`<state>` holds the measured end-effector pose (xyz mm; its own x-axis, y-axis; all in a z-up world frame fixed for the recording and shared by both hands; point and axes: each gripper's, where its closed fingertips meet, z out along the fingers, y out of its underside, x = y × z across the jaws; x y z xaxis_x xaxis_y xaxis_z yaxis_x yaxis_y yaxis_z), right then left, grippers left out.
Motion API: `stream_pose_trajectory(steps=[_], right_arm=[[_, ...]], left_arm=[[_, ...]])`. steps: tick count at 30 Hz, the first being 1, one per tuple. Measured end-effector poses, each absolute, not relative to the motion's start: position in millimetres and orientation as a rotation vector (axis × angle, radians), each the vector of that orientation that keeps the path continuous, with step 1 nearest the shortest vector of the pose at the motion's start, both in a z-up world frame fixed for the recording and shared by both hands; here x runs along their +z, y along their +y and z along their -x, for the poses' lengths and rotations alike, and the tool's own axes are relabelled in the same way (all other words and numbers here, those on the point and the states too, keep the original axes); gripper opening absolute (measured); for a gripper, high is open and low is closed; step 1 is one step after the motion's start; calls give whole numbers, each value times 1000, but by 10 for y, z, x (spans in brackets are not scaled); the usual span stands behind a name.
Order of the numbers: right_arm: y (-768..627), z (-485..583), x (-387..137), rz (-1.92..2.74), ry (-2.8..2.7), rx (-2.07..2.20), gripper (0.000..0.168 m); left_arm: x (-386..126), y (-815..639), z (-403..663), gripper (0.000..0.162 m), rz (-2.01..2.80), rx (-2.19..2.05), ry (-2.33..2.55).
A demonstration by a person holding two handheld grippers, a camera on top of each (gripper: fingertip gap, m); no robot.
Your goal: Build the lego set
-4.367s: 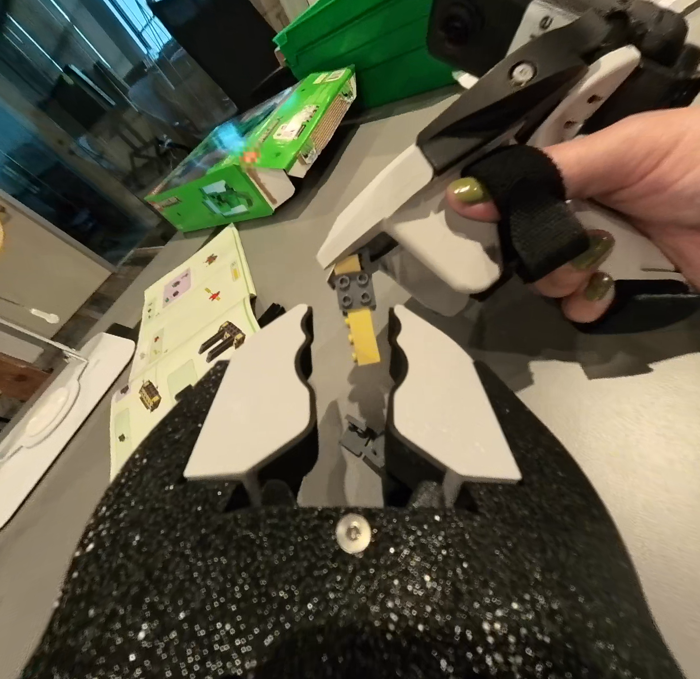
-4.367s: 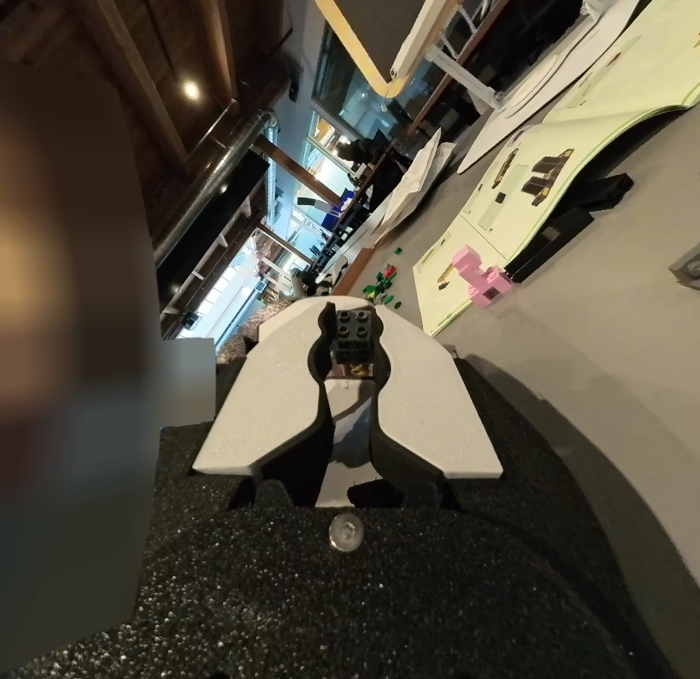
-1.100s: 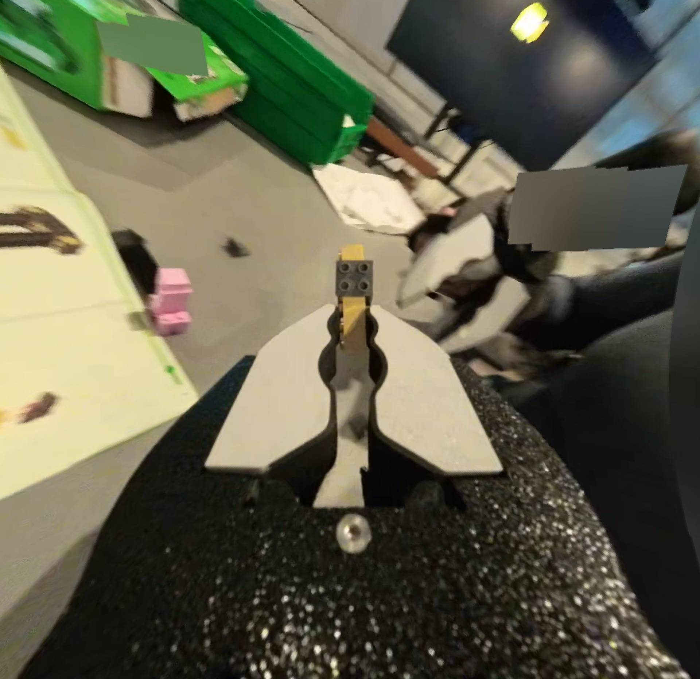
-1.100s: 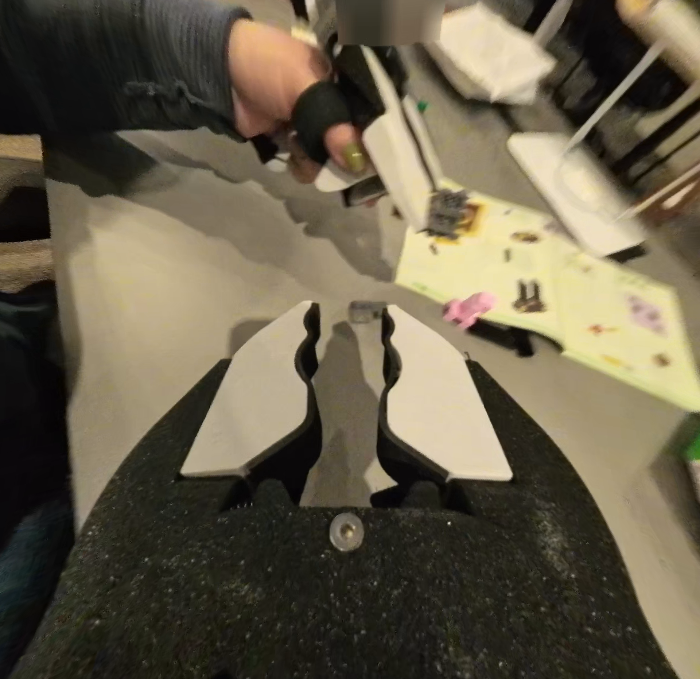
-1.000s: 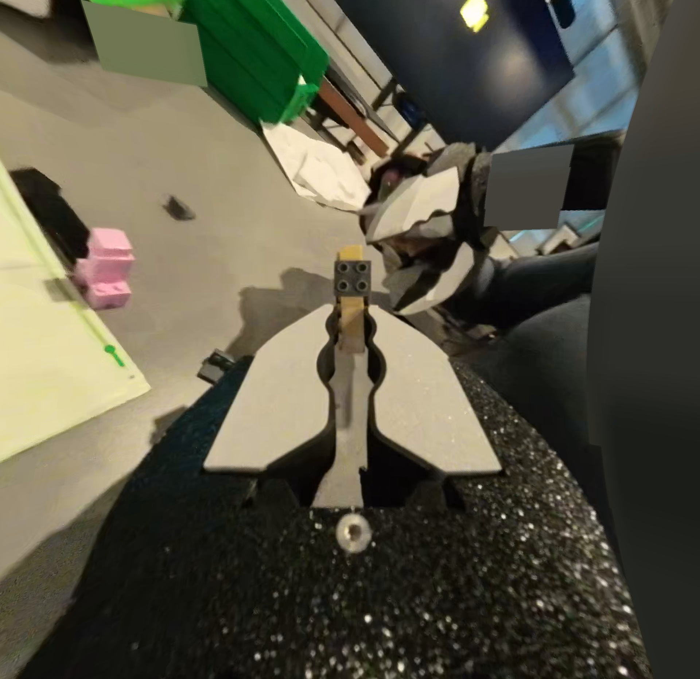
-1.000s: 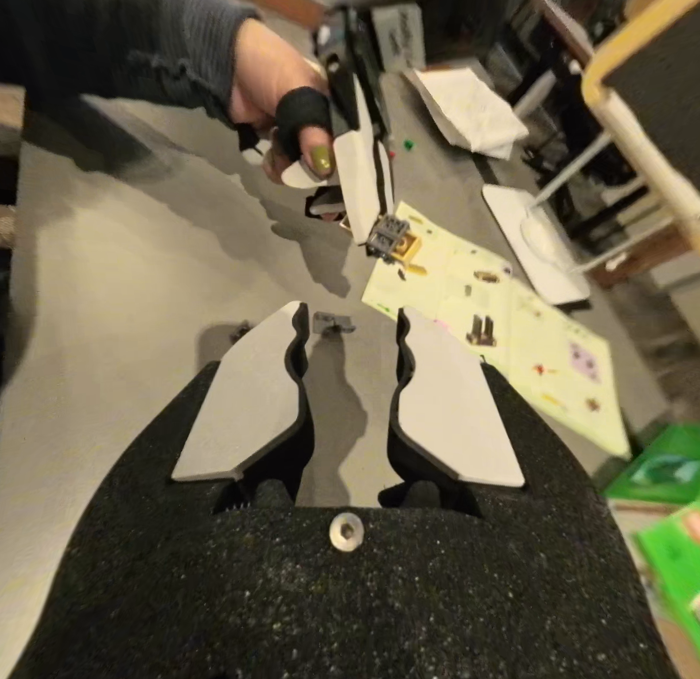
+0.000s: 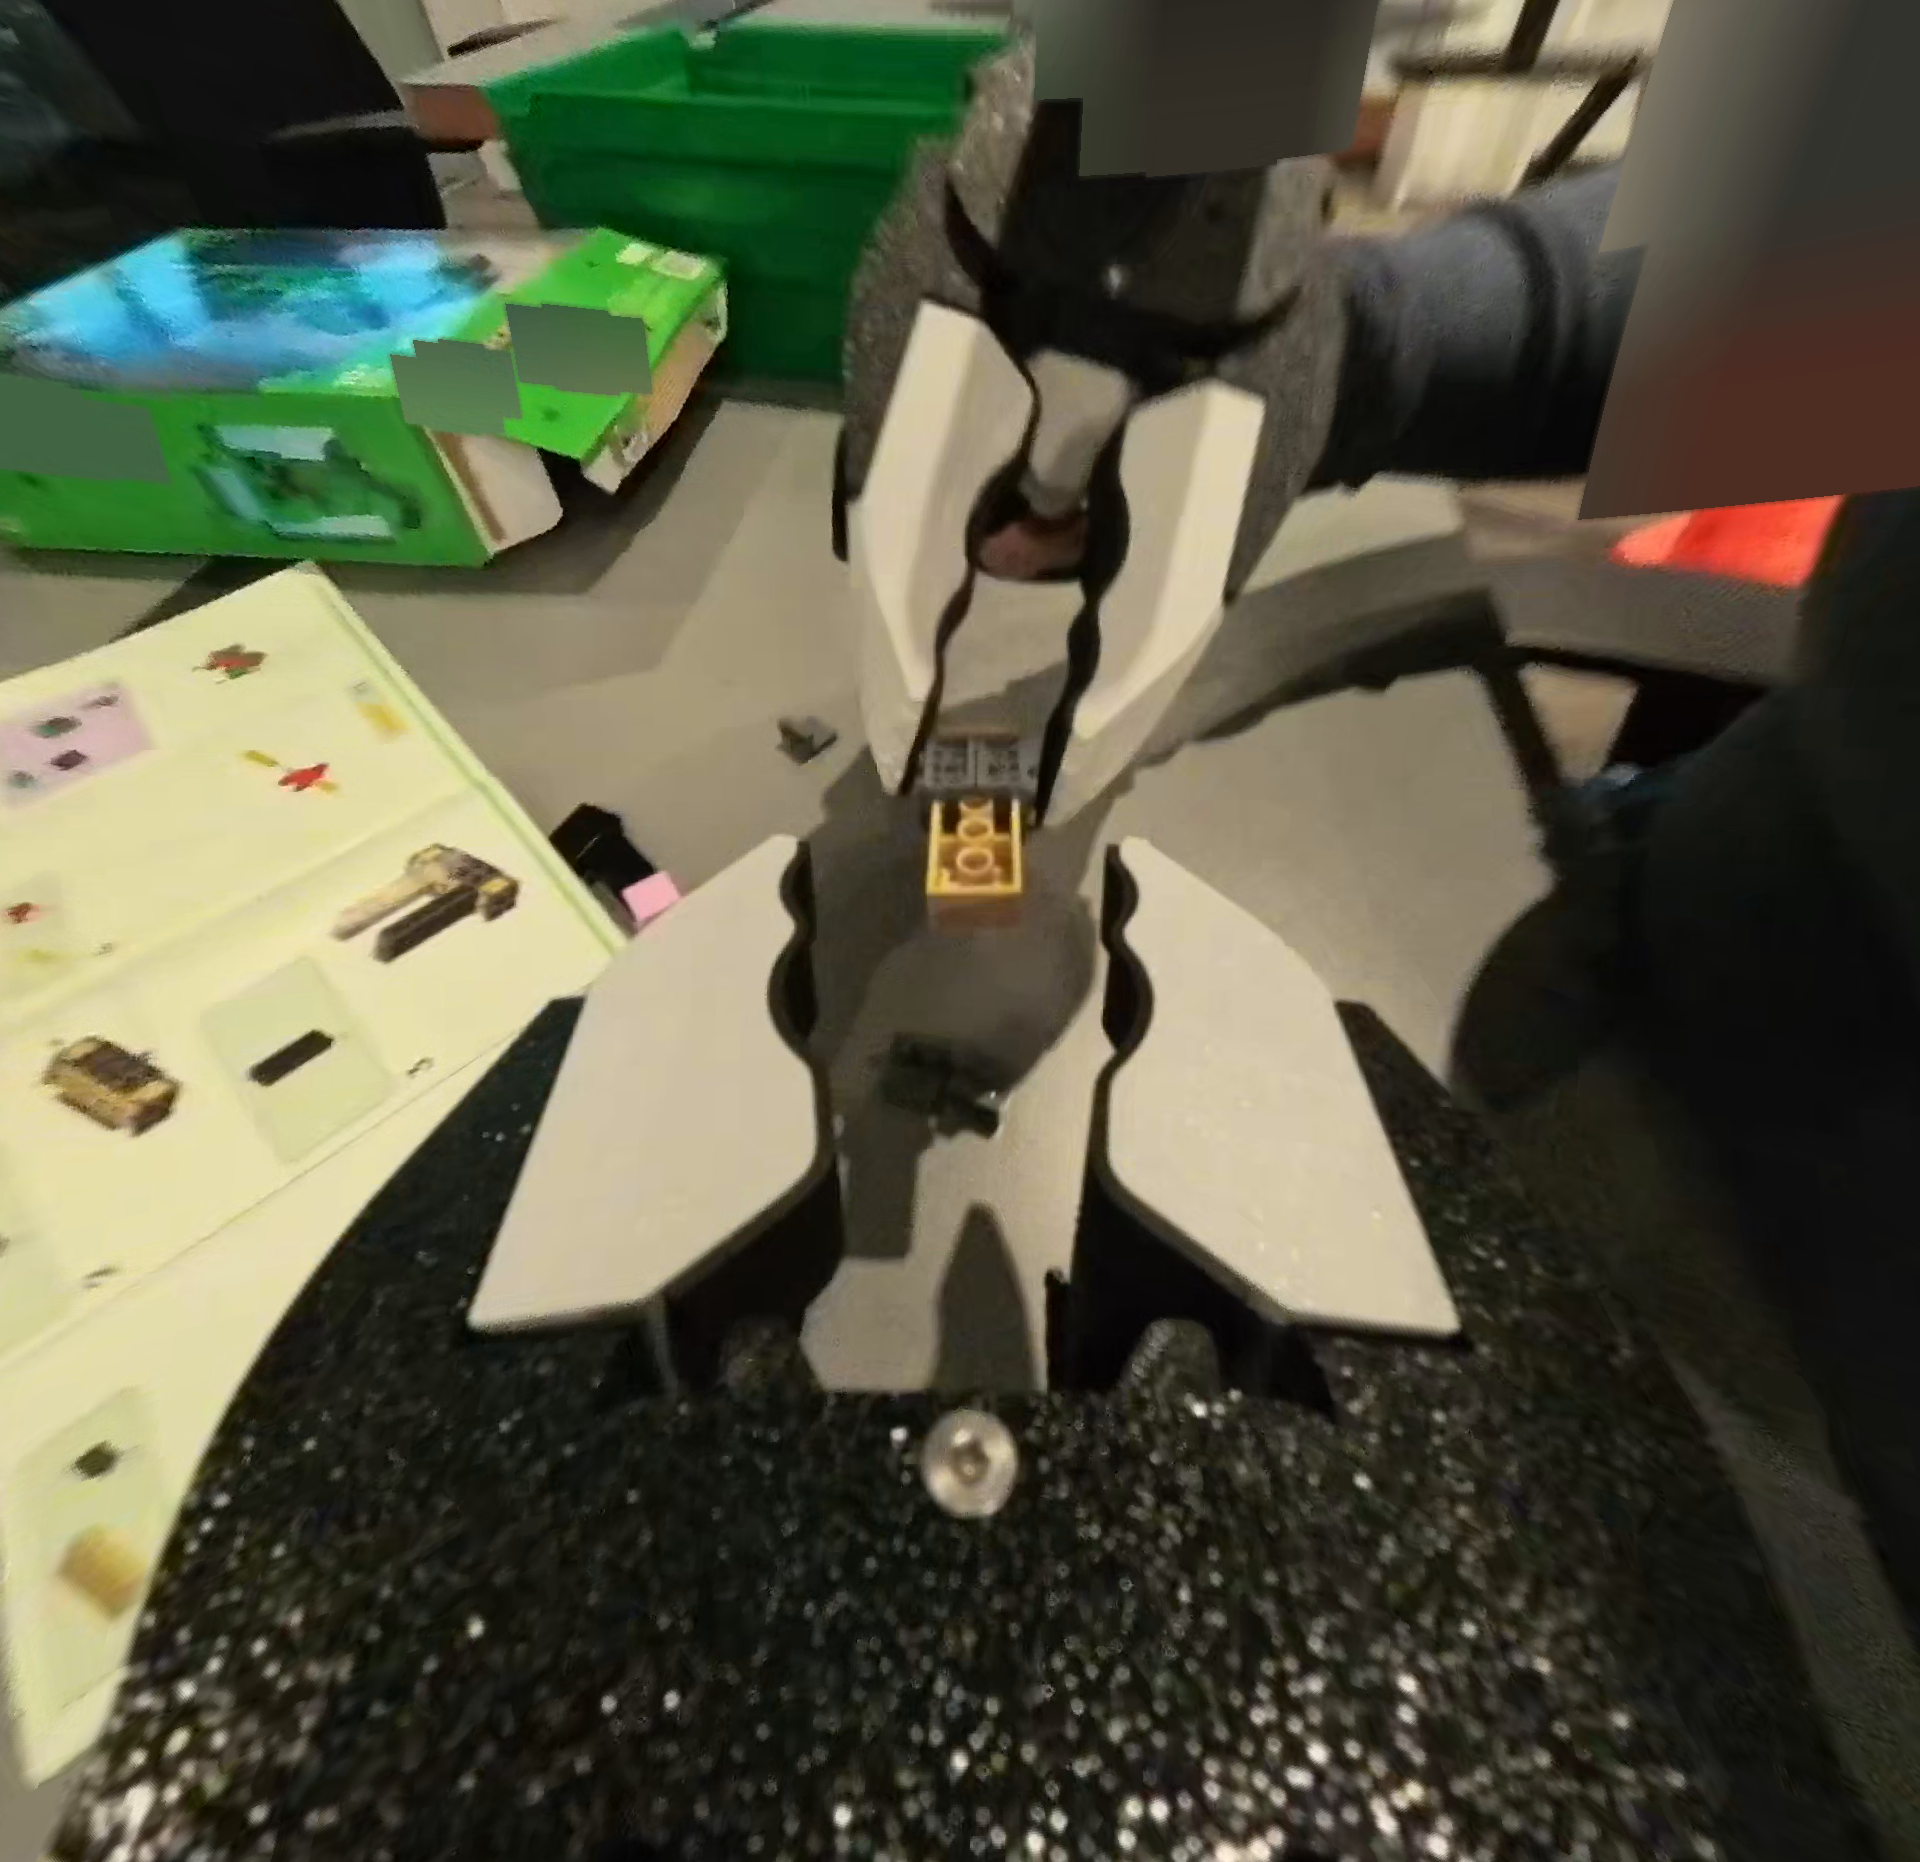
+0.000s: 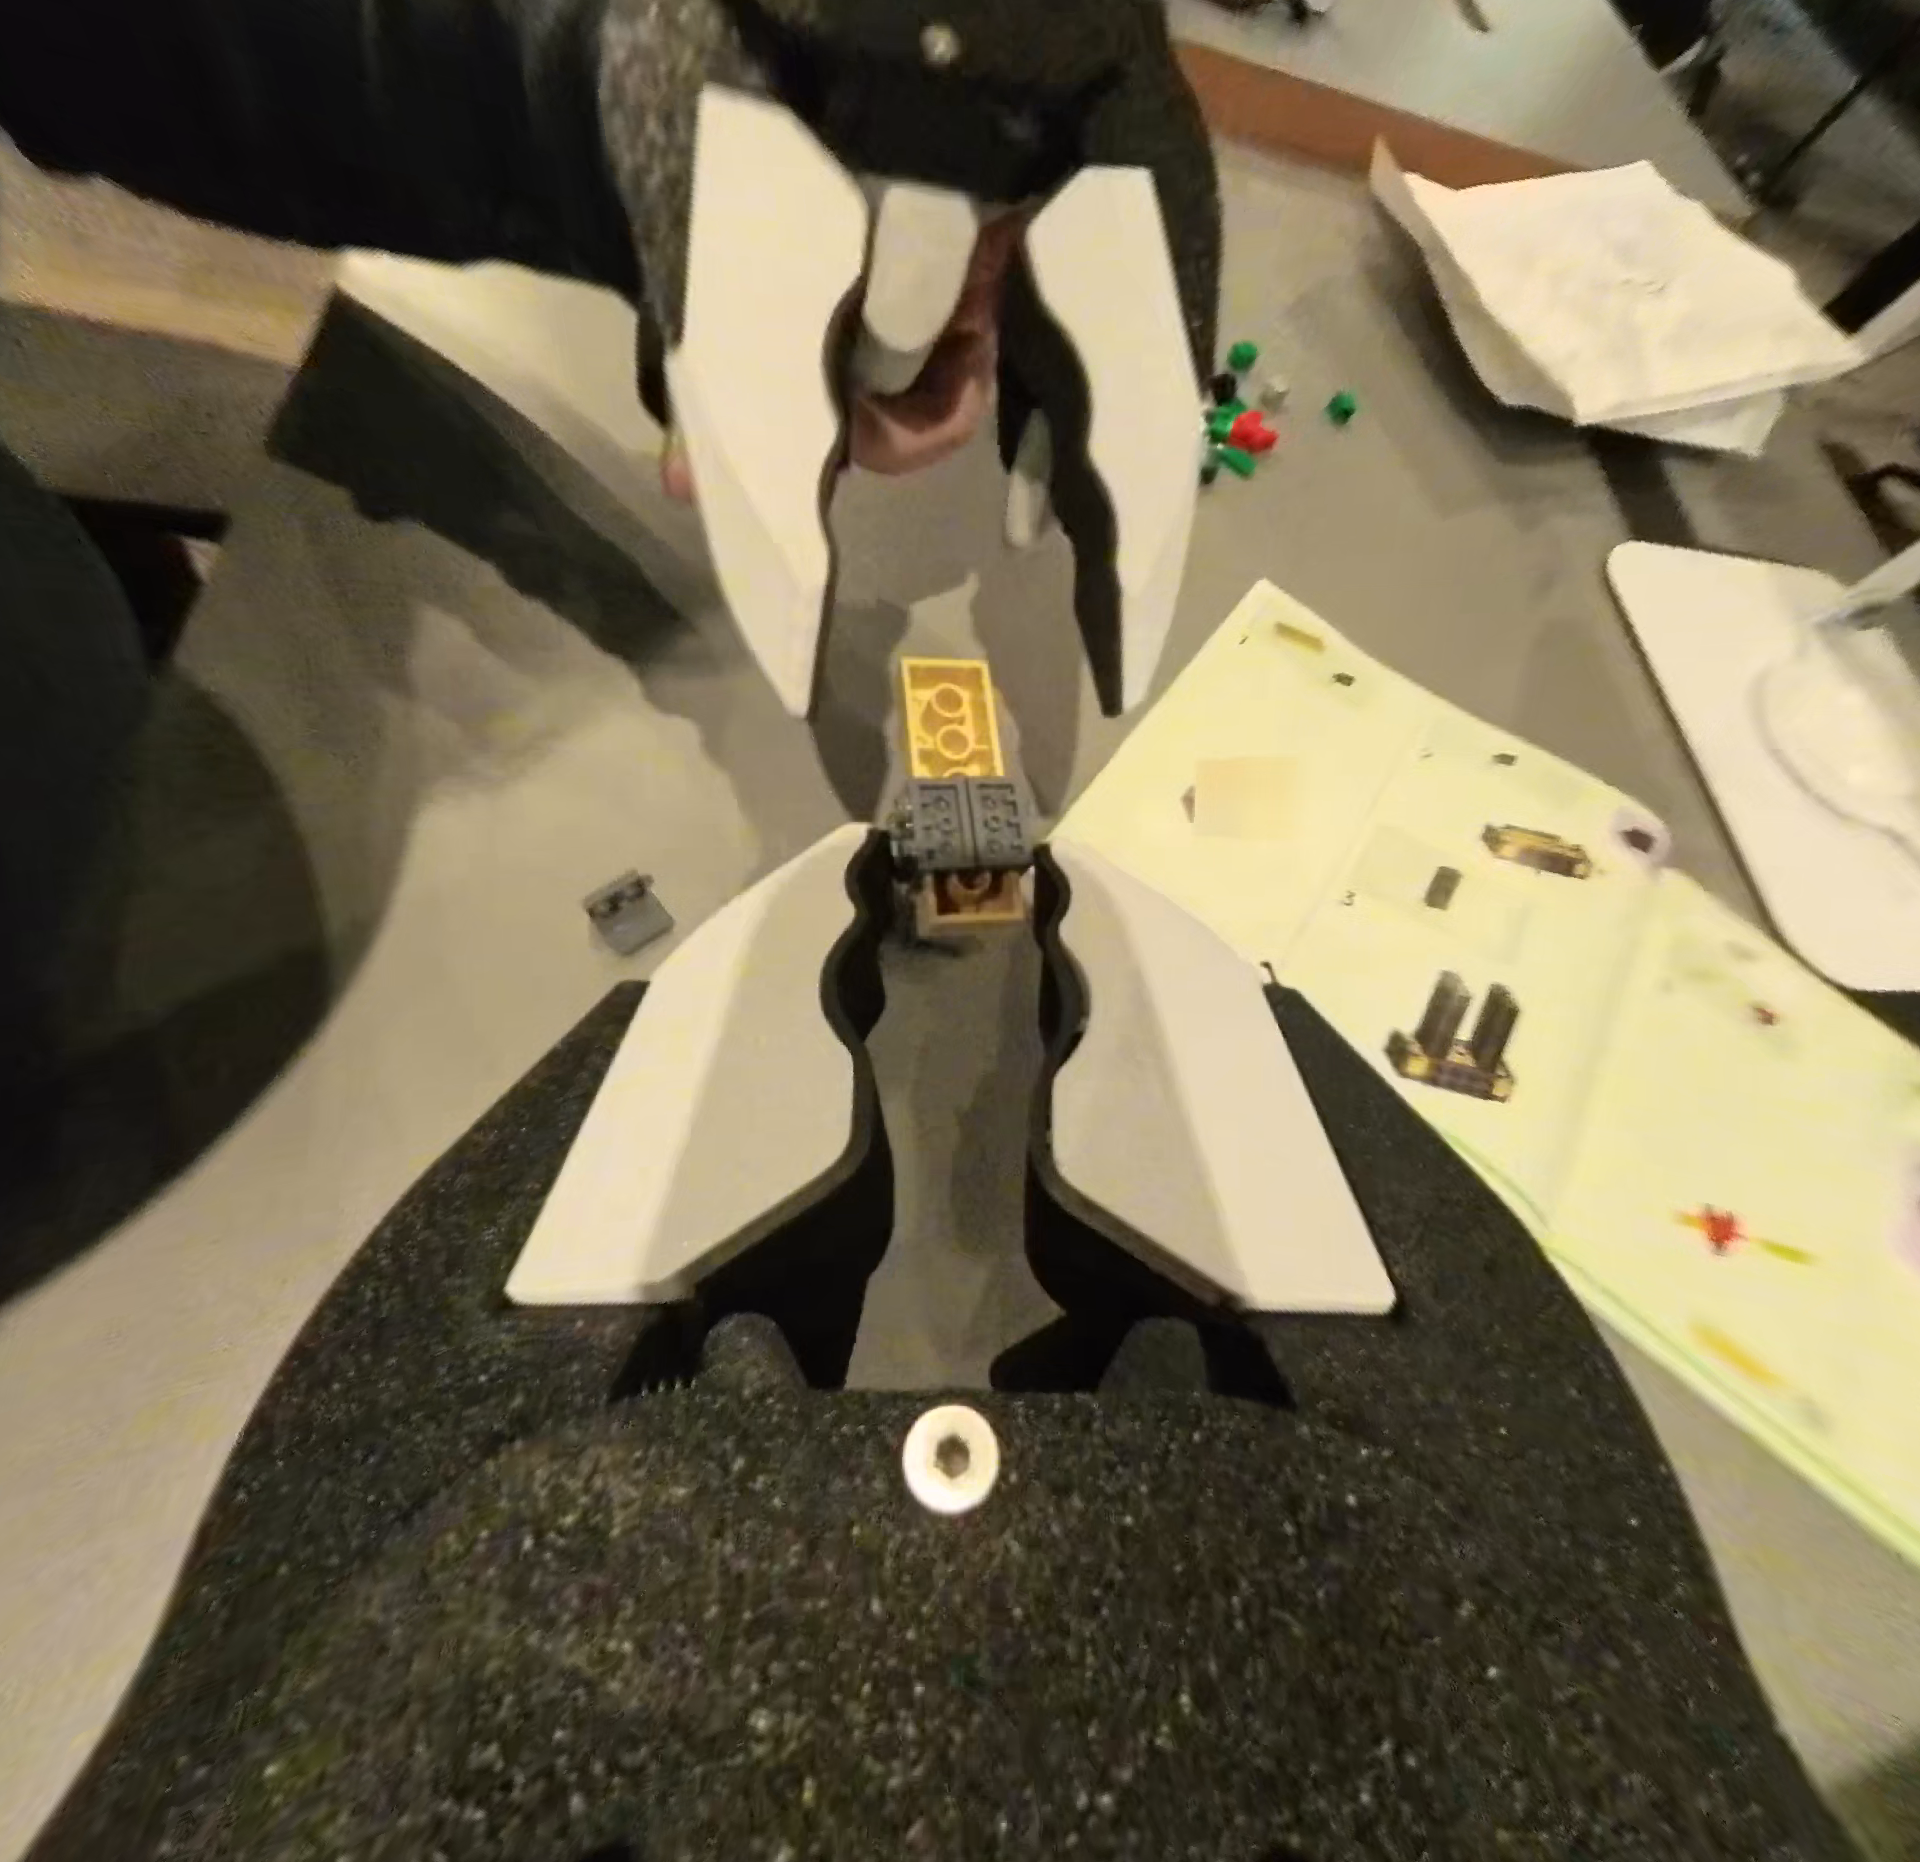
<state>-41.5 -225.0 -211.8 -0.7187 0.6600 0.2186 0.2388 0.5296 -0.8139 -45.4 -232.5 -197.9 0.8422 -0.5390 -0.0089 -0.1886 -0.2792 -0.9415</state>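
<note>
In the right wrist view, the right gripper [image 8: 961,862] is closing its jaws on the grey bricks [image 8: 964,823] of the small assembly [image 8: 956,773], its yellow plate [image 8: 943,716] projecting forward, underside showing, presumably so the free end is reachable. Opposite, the left gripper [image 8: 961,711] is holding its jaws spread on either side of that plate, touching nothing, probably lined up to take it. In the left wrist view, a loose dark piece [image 7: 935,1080] is lying on the grey table [image 7: 727,607] between the left gripper's fingers [image 7: 675,1085], likely a part not yet fitted. Beside it, the open instruction booklet [image 7: 239,939] is lying flat for reference. Farther off, the green set box [image 7: 312,399] and stacked green bins [image 7: 727,150] are sitting clear of the working area
</note>
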Motion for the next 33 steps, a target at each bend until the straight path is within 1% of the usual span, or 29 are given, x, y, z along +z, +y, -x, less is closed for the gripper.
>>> stream_pose_trajectory(steps=[1,5,7,10,11,13,14,18,20,22,25,28,33], right_arm=[[-2264,413,-2103,746,-2260,1136,26],[-2319,408,-2080,747,-2278,1194,26],[-2356,401,-2099,733,-2302,1181,26],[-2407,388,-2114,714,-2325,1163,25],[-2418,385,-2115,711,-2329,1157,26],[-2437,378,-2122,712,-2340,1150,25],[-2444,380,-2118,713,-2340,1150,25],[-2475,407,-2080,719,-2296,1156,26],[-2427,386,-2117,787,-2293,1137,34],[-2430,269,-2257,936,-2351,1151,32],[-2599,93,-2502,1261,-2353,1156,23],[-2769,-26,-2752,1368,-2301,1006,11],[-2920,-51,-2904,1417,-2221,934,13]], left_arm=[[-2022,-2330,453,53,1873,-317,576],[-2170,-2345,471,55,1953,-144,637],[-2145,-2374,394,50,1927,-210,636],[-2107,-2402,386,47,1906,-288,588],[-2115,-2413,400,42,1911,-295,581],[-2096,-2455,375,20,1892,-317,597],[-2076,-2476,355,18,1875,-320,610],[-2069,-2510,415,18,1871,-253,609],[-2077,-2516,527,17,1882,-205,554],[-2096,-2535,689,17,1889,-123,485],[-2109,-2583,842,17,1872,-64,393],[-2115,-2600,877,17,1833,-69,338],[-2139,-2596,794,17,1808,-97,367]])
